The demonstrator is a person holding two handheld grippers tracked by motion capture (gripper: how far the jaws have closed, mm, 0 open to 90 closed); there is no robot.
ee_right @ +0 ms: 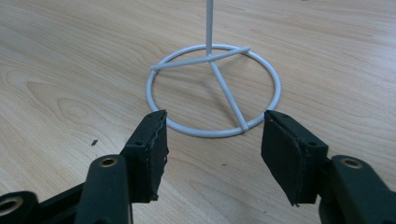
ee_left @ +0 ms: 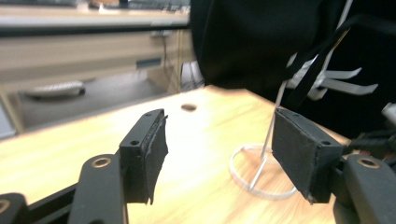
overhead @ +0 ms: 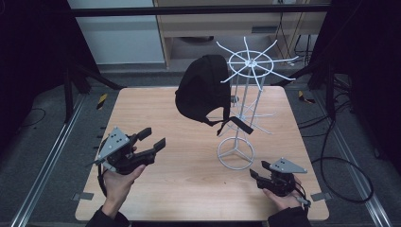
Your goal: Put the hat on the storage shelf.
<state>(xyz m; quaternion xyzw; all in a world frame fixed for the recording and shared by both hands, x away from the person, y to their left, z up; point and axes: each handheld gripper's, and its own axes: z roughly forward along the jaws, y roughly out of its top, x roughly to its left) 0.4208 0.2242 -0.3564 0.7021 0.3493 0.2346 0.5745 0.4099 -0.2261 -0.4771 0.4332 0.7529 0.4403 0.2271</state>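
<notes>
Both grippers spread wide, empty, facing a hat stand

Right gripper [ee_right: 212, 140] aims at the stand's ring base [ee_right: 215, 91] just ahead; left gripper [ee_left: 219, 154] faces the black cap [overhead: 203, 87] hanging beyond. Probably an approach: next, close on the cap.

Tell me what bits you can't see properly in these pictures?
- Black cap, high view: which arm of the white wire rack holds it; the cap covers that spot.
- Left gripper view: the rack's ring base is blurred.
- Right gripper view: the rack's pole is cut off at the top edge.
</notes>
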